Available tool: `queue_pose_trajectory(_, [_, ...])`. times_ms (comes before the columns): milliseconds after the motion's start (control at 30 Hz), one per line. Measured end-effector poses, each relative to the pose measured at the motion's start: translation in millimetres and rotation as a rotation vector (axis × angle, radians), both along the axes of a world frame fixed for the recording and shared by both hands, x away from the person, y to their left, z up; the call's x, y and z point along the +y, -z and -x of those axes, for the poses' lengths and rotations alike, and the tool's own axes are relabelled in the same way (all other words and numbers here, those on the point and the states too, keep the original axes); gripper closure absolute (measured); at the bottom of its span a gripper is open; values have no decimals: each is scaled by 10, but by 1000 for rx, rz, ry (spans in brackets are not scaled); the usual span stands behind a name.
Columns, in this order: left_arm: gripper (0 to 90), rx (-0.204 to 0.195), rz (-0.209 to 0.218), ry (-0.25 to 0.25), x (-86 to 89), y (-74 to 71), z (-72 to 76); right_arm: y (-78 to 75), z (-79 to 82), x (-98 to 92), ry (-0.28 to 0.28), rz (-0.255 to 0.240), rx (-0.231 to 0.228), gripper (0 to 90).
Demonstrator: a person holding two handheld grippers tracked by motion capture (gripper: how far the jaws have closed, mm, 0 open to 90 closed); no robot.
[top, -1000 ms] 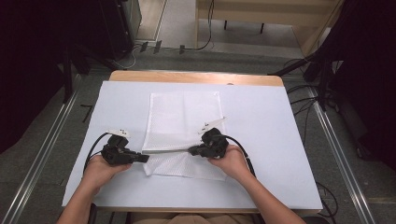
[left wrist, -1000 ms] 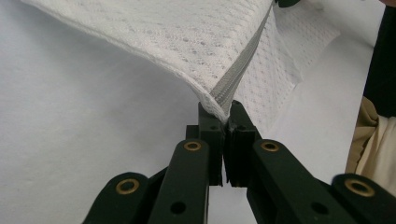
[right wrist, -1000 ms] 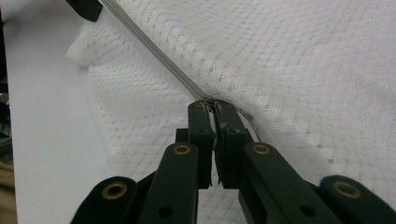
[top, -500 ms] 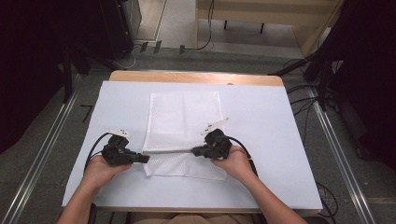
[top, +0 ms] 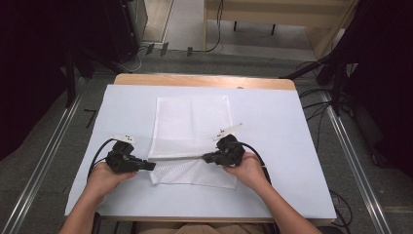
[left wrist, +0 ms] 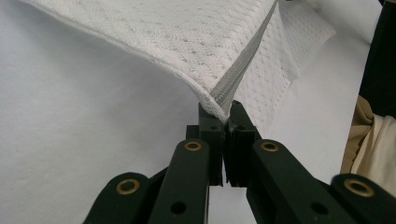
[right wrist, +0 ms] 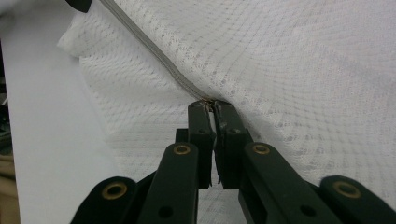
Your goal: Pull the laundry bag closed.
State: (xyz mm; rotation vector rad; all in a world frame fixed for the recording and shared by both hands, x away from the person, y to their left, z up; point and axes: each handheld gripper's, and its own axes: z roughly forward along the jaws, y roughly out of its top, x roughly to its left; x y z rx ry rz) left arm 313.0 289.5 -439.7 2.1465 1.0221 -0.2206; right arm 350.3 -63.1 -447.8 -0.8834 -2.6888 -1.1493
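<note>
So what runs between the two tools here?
A taut grey zipper of the white mesh bag, between left tool and right tool, in the high view.

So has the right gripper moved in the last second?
Yes. The right gripper has slid rightward along the zipper, toward the mesh bag's right edge.

A mesh bag [top: 191, 134] lies on the table [top: 292, 146], about midway across and reaching from the middle toward the near edge. Its zipper [top: 178, 157] runs left to right across the near part, with a flap of mesh before it and the larger panel behind. The left gripper [top: 148, 166] sits at the zipper's left end, clamped on the bag's corner there. The right gripper [top: 207, 157] sits at the zipper's right part, pinching it. A hand [top: 104, 178] holds the left tool near the table's front left; the other hand [top: 248, 170] is right of centre.
</note>
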Motion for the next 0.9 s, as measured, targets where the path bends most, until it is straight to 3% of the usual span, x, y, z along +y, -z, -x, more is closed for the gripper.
queue_pose_trajectory(200, [891,-5,5,19,-16,-22,10,5,-10,-55,14,-2,11,880])
queue_pose_trajectory(600, [890,1,-6,9,-1,-12,4,11,-9,-163,24,11,10,880])
queue_pose_trajectory(900, [890,-26,-8,1,4,-54,19,14,-2,-235,37,17,16,881])
